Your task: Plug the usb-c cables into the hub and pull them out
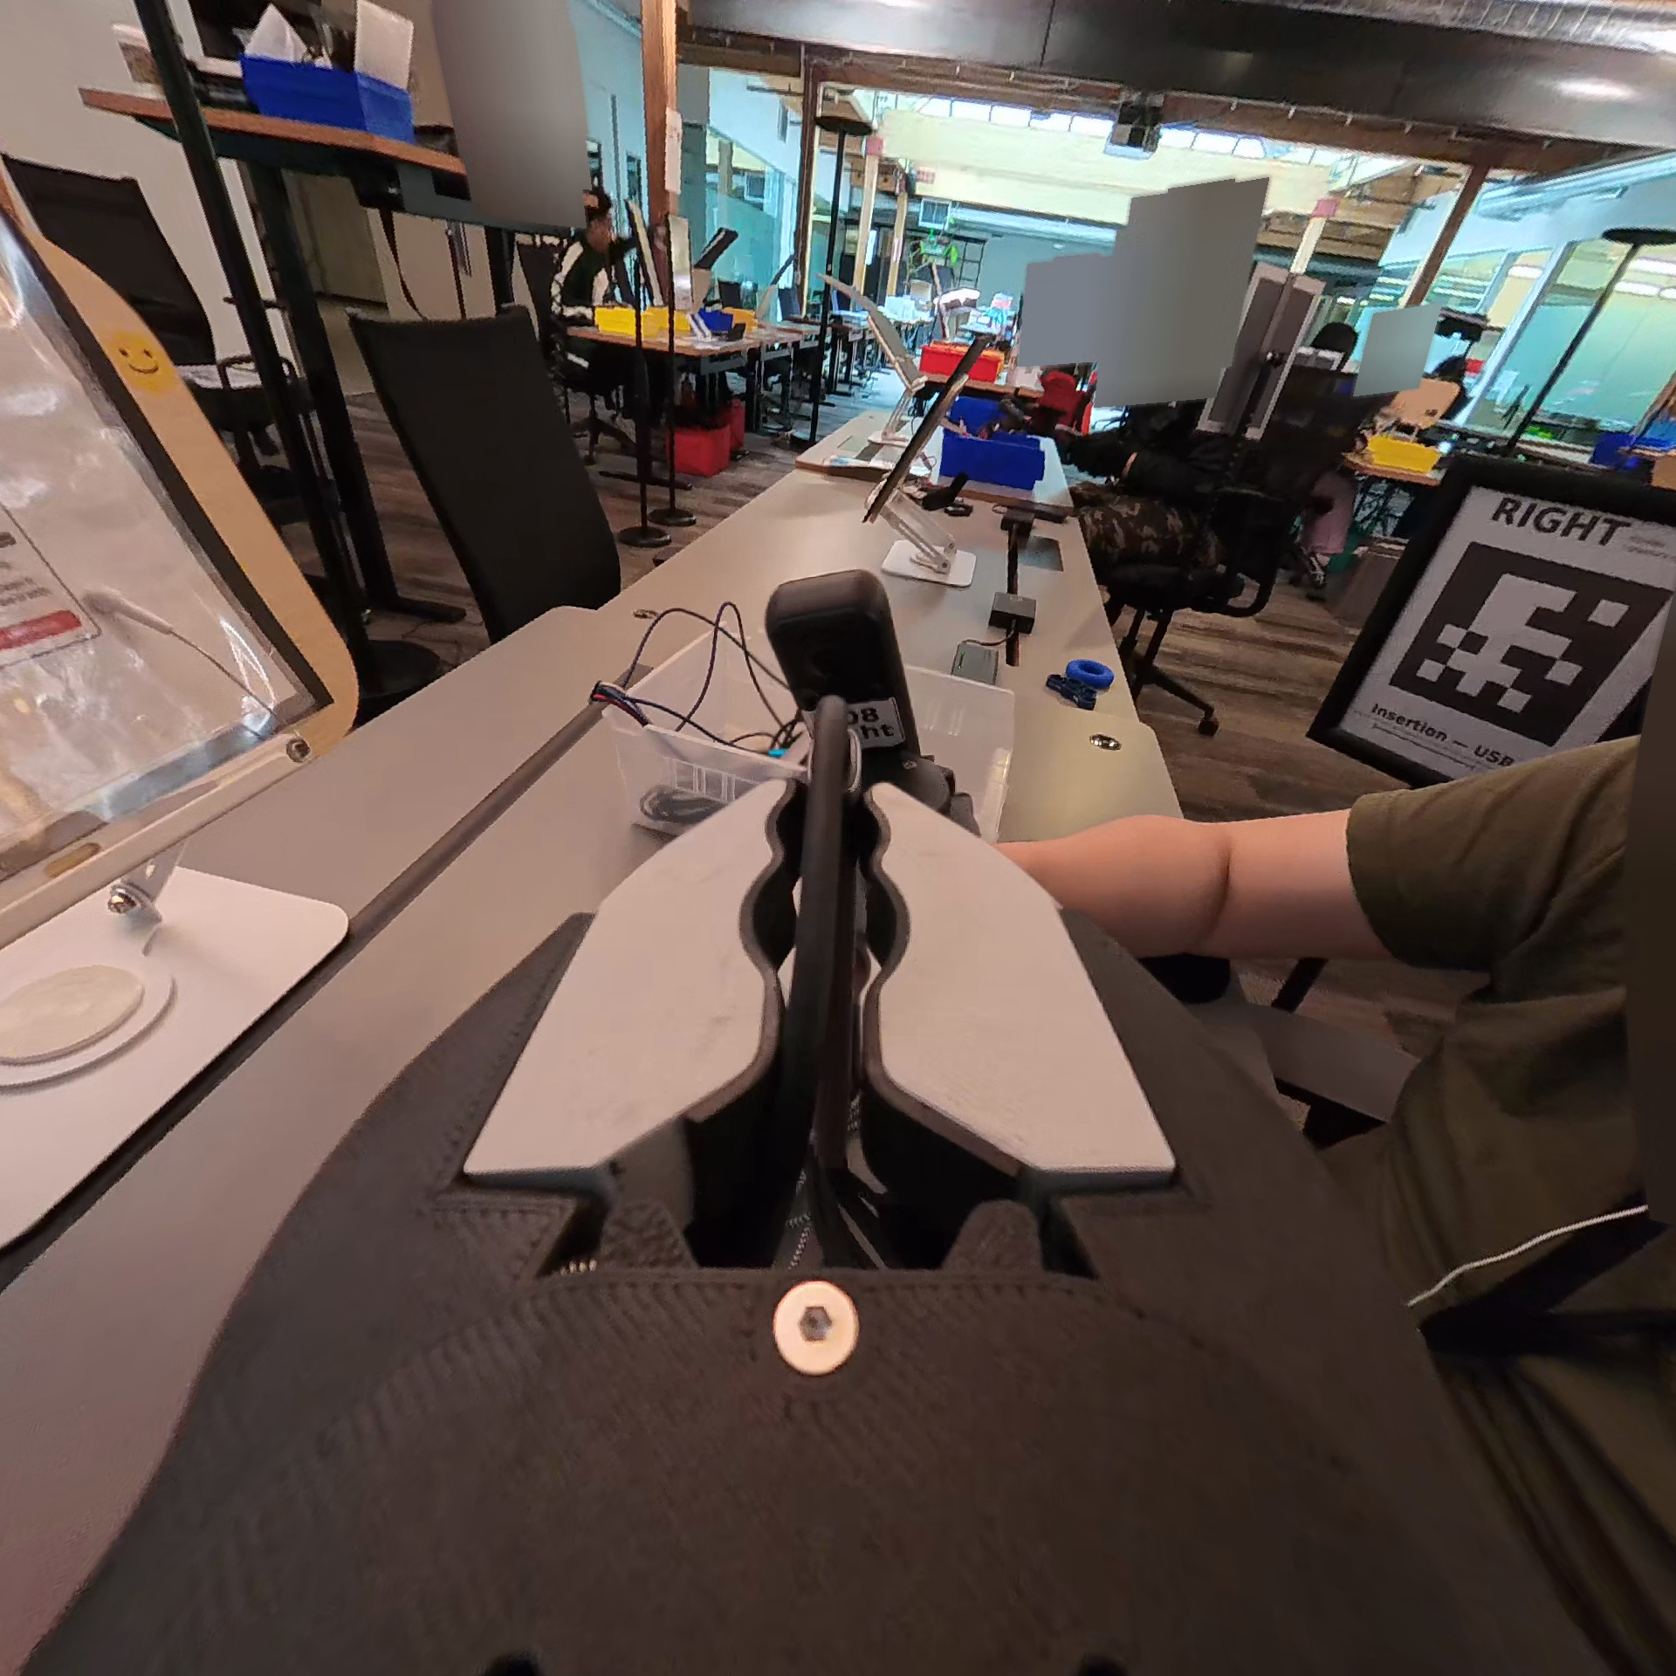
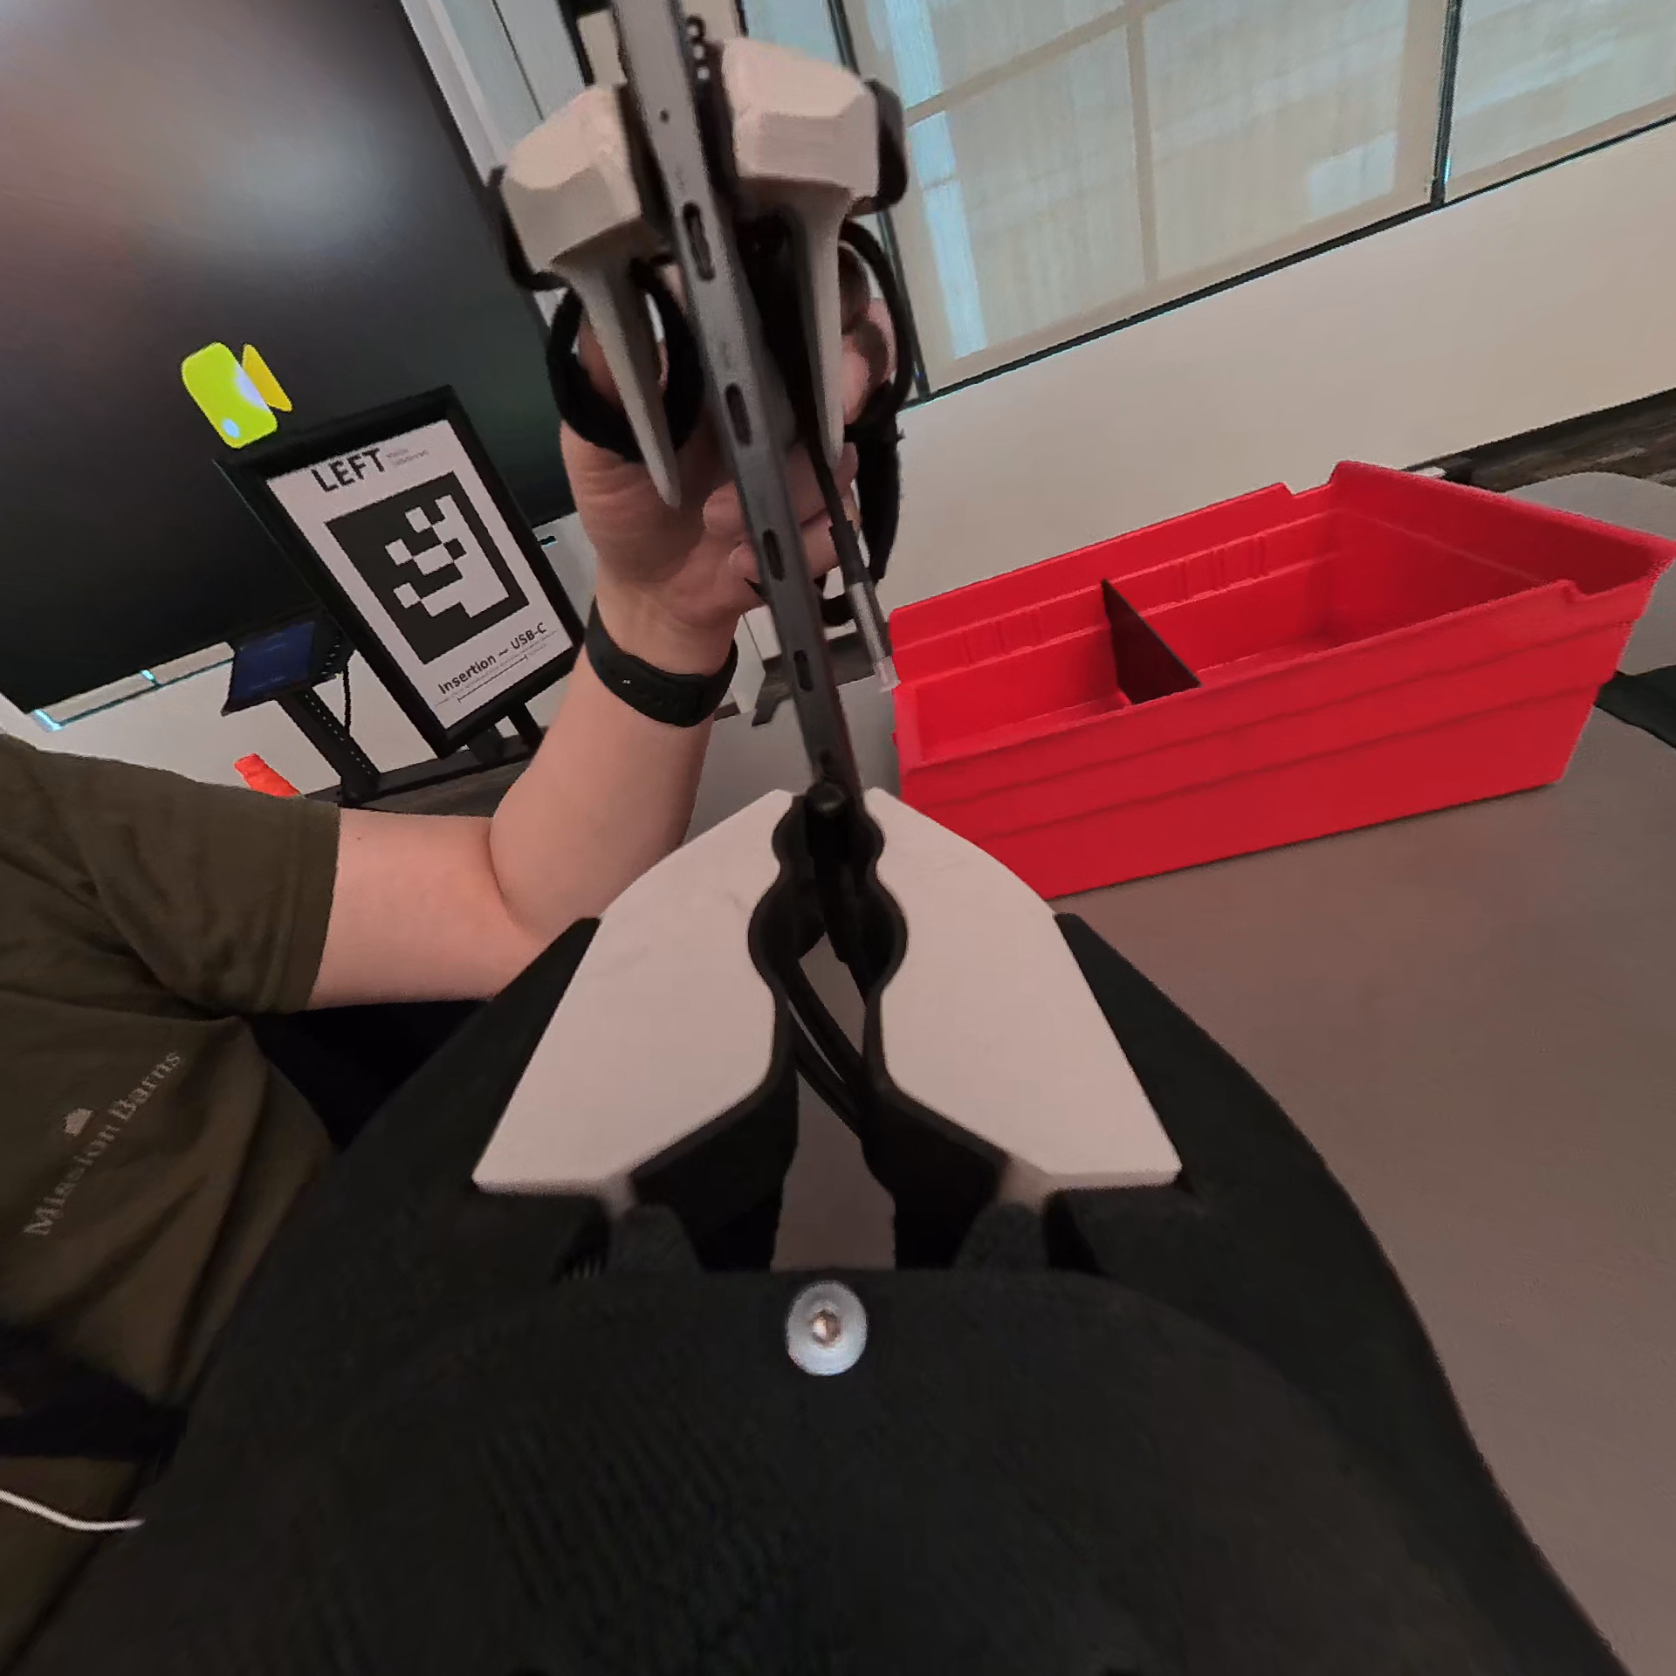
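In the right wrist view, my left gripper (image 2: 751,467) hangs from above, shut on a slim grey hub (image 2: 766,508) with several ports along its edge. My right gripper (image 2: 825,803) is shut on the black plug of a usb-c cable (image 2: 830,1043), right at the hub's lower end. I cannot tell if the plug is seated. A second cable with a silver tip (image 2: 863,603) dangles beside the hub. In the left wrist view, my left gripper (image 1: 830,798) is closed with a black cable loop (image 1: 816,816) between its fingers, and the right gripper's black camera (image 1: 821,635) faces me just beyond.
A red divided bin (image 2: 1270,725) stands on the grey table (image 2: 1360,1088) to the right. A clear box of wires (image 1: 707,753) and a tablet on a white stand (image 1: 136,589) sit on the desk. Framed marker signs (image 2: 426,562) stand beside the person's arms.
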